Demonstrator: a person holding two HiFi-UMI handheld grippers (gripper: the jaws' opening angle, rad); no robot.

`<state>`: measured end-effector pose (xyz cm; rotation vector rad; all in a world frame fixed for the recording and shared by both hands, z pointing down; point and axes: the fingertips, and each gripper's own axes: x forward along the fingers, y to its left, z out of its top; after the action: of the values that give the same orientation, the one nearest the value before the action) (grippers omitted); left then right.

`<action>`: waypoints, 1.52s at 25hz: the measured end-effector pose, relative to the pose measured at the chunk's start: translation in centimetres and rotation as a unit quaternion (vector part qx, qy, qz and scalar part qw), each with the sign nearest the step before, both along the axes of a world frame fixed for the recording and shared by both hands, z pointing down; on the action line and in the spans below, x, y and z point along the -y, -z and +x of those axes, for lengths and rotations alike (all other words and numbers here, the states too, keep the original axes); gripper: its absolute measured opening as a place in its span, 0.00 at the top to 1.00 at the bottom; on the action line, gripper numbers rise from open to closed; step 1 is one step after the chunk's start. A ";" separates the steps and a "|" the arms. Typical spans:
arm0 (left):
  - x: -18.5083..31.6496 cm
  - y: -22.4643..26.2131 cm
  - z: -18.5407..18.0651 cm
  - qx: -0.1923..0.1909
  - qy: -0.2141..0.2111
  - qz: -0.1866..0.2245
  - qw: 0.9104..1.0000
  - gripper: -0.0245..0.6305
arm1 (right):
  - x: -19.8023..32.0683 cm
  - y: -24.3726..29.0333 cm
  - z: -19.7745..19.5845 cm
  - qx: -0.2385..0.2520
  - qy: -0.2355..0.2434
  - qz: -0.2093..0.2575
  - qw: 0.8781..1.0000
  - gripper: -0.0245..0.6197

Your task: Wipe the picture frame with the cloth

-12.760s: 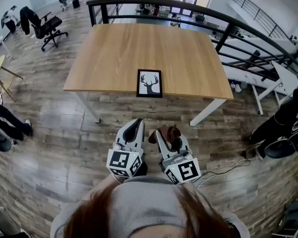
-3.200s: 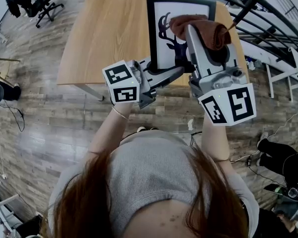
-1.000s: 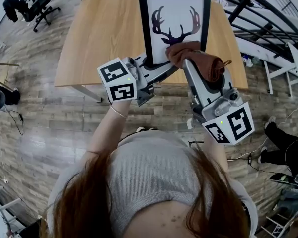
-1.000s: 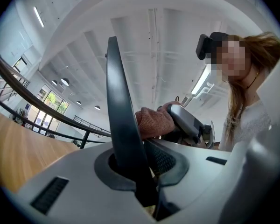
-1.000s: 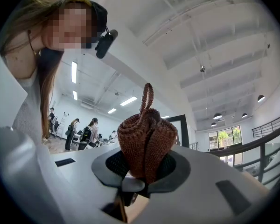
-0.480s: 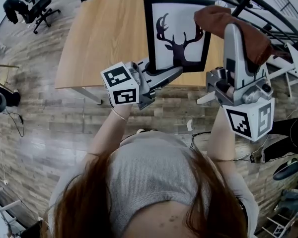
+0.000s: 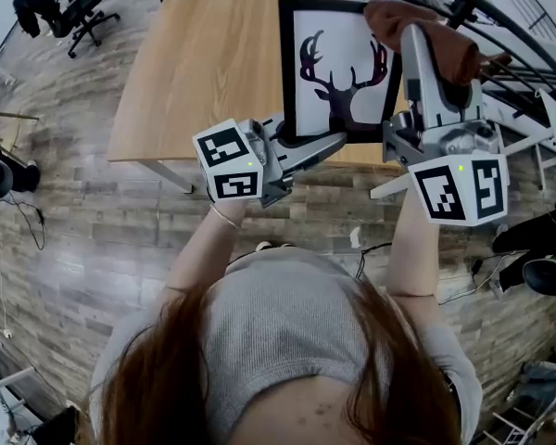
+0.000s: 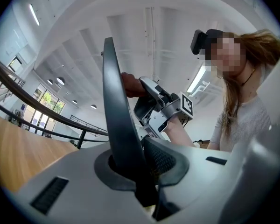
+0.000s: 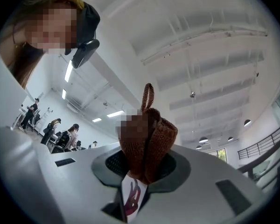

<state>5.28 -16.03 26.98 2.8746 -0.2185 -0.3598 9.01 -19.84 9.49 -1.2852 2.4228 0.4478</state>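
Observation:
The picture frame (image 7: pixel 338 63), black-edged with a dark deer silhouette on white, is held up above the wooden table (image 7: pixel 204 72). My left gripper (image 7: pixel 296 139) is shut on its lower left edge. In the left gripper view the frame (image 8: pixel 116 115) stands edge-on between the pads. My right gripper (image 7: pixel 415 35) is shut on the brown cloth (image 7: pixel 454 54), which sits at the frame's upper right corner; contact cannot be told. In the right gripper view the bunched cloth (image 9: pixel 147 143) rises from the right gripper (image 9: pixel 140 171), its loop upward. The left gripper view also catches the cloth (image 8: pixel 128 83).
A black metal railing (image 7: pixel 463 7) runs behind and to the right of the table. An office chair (image 7: pixel 60 12) stands far left on the wood floor. White desks lie beyond the railing at right.
My right gripper has carried the cloth from the picture's lower middle up and to the right, to the frame's upper right corner. The left gripper and frame have stayed put.

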 end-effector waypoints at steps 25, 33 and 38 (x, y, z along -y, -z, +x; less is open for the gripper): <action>0.3 -0.3 0.0 -0.009 0.004 -0.010 1.000 0.86 | -2.9 -7.7 0.4 -0.032 0.017 -0.092 0.995 0.81; 0.3 -0.3 0.1 -0.011 0.011 -0.013 1.000 0.86 | -3.9 -9.8 0.7 -0.041 0.026 -0.120 0.992 0.81; 0.4 -0.2 0.1 -0.019 0.012 -0.020 1.000 0.86 | -4.5 -11.0 0.6 -0.056 0.036 -0.141 0.988 0.81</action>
<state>5.36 -16.40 27.17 2.8249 -0.2515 -0.4108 9.57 -15.34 20.52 -1.3085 2.6927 0.1634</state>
